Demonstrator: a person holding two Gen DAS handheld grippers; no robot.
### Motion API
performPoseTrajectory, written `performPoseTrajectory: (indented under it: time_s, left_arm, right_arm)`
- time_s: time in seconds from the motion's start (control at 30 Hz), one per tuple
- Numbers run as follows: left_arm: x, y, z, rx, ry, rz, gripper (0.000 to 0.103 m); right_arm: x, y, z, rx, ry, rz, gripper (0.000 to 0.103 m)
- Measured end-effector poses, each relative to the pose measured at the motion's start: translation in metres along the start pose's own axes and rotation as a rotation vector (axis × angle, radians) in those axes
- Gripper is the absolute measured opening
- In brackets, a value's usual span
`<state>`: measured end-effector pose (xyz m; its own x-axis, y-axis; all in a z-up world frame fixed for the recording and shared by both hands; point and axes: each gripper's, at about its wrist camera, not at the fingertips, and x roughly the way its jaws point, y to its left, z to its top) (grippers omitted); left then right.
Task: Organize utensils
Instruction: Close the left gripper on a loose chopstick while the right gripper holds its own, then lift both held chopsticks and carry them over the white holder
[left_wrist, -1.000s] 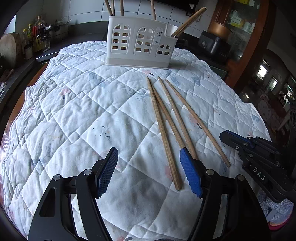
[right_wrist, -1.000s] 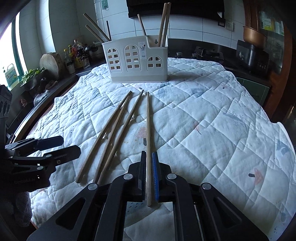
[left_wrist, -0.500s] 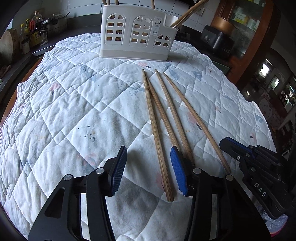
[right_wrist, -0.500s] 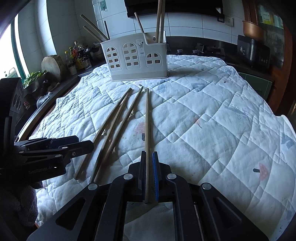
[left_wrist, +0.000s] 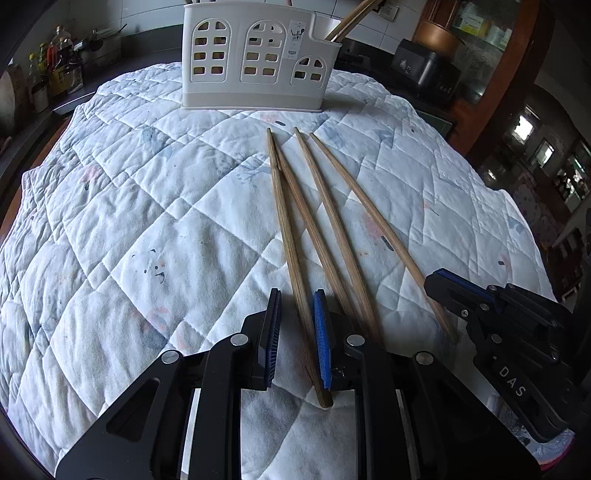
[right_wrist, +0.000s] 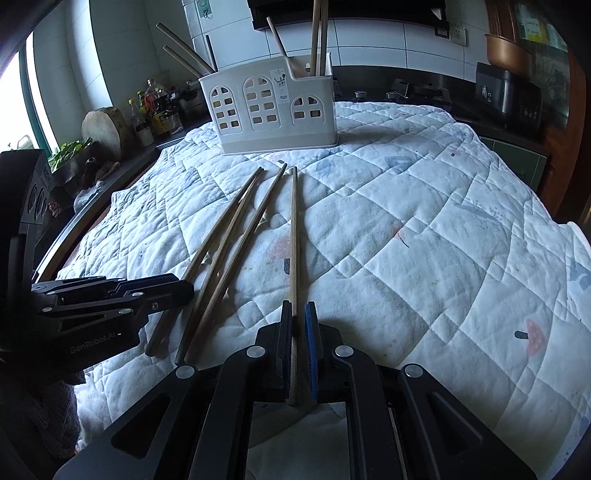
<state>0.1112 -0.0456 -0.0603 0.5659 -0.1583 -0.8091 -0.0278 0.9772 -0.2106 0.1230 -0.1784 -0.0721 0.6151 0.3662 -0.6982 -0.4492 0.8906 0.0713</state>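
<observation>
Your right gripper (right_wrist: 298, 314) is clamped on the rightmost chopstick (right_wrist: 293, 236) near its thick end, and the tip lies on the quilt (right_wrist: 424, 229), pointing at the white holder (right_wrist: 273, 114). Your left gripper (left_wrist: 297, 306) is partly open around the leftmost chopstick (left_wrist: 286, 229); one blue pad looks to be against it, the other stands clear, so nothing is held yet. If you lift the left one now, the stick will likely slip out or swing. The next chopstick (left_wrist: 314, 236) lies touching it near the far tips, so closing off-centre could drag both. With such an end grip on the right, the long stick may droop and miss the holder's slot.
</observation>
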Motion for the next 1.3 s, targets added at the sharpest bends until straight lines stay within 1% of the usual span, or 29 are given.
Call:
performPoseTrajectory:
  time_s: [0.1, 0.27, 0.4, 0.47, 0.6, 0.73, 1.0, 1.17, 1.3]
  left_arm:
    - [0.002, 0.000, 0.005, -0.003, 0.032, -0.001, 0.018]
    - [0.005, -0.007, 0.007, 0.063, 0.061, 0.033, 0.018]
    - [0.005, -0.007, 0.010, 0.080, 0.070, 0.050, 0.009]
    - [0.003, -0.004, 0.010, 0.072, 0.067, 0.045, 0.008]
    - [0.000, 0.001, 0.009, 0.072, 0.048, 0.054, 0.006]
    - [-0.004, 0.005, 0.008, 0.073, 0.026, 0.054, 0.005]
    - [-0.013, 0.014, 0.006, 0.034, -0.020, 0.007, 0.005]
    - [-0.029, 0.020, 0.010, 0.018, -0.070, -0.006, 0.005]
    - [-0.047, 0.024, 0.018, 0.014, -0.129, -0.013, 0.005]
  right_arm:
    - [0.000, 0.001, 0.001, -0.002, 0.002, 0.000, 0.008]
    - [0.002, 0.001, 0.000, -0.005, 0.009, 0.001, 0.008]
    - [0.003, 0.001, 0.001, 0.001, 0.012, 0.002, 0.008]
    - [0.004, 0.001, 0.000, -0.002, 0.014, 0.001, 0.008]
    - [0.005, 0.002, 0.001, -0.006, 0.017, 0.001, 0.009]
    - [0.010, 0.004, 0.001, -0.018, 0.031, -0.010, 0.009]
    - [0.012, 0.006, 0.002, -0.029, 0.033, -0.034, 0.007]
    - [0.001, 0.007, 0.006, -0.025, -0.001, -0.035, 0.007]
    - [-0.020, 0.012, 0.020, -0.038, -0.068, -0.030, 0.007]
